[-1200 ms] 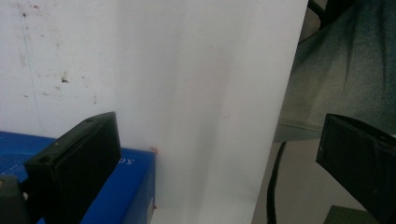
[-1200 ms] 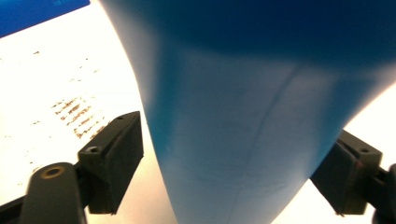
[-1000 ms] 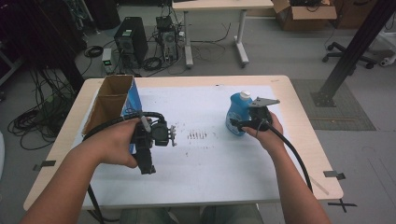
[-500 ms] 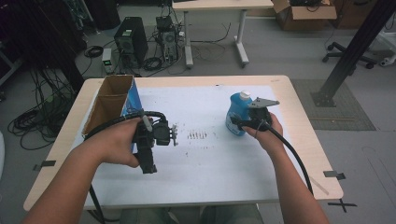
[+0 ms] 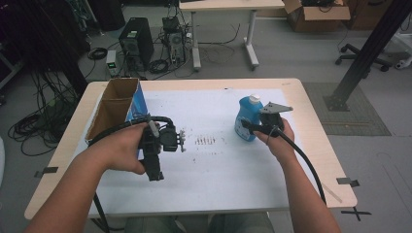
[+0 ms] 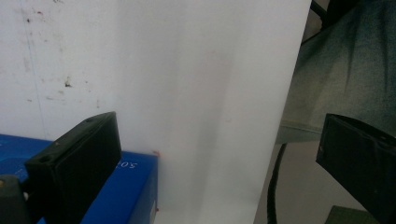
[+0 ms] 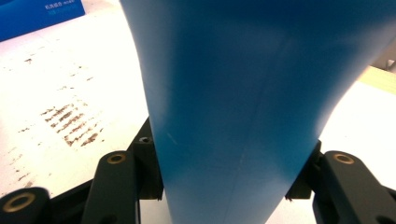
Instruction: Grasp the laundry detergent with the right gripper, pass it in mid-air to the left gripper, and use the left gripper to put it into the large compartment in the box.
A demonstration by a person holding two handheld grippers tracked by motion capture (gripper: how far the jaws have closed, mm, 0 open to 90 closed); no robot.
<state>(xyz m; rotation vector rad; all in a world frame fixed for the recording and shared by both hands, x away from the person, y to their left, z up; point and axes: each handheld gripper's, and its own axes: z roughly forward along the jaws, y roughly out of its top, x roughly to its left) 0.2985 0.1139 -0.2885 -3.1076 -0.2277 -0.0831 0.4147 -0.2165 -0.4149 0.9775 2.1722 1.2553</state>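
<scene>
Blue bottle (image 5: 245, 124) with the white cap stands upright on the right half of the worktop (image 5: 228, 189), on the white sheet, and my right gripper (image 5: 253, 127) has it from the near side. The jaws have just been closing, and in the right gripper view they press on both flanks of the bottle's (image 7: 243, 93) blue body low down, so I'm clamped on it now.

My left gripper (image 5: 181, 141) hangs over the middle-left of the worktop with its jaws wide apart and nothing between them; the cardboard box (image 5: 114, 109) with the blue side sits just beyond it, near the left edge.

The step, as I judge it, is securing the grasp before a lift. To do it well: keep the squeeze even, keep the wrist level so the bottle stays upright, and raise straight up (a plastic bottle gripped low can tip at the top, so no rush). The brown smudges (image 5: 206, 141) on the sheet between the grippers can be ignored.
</scene>
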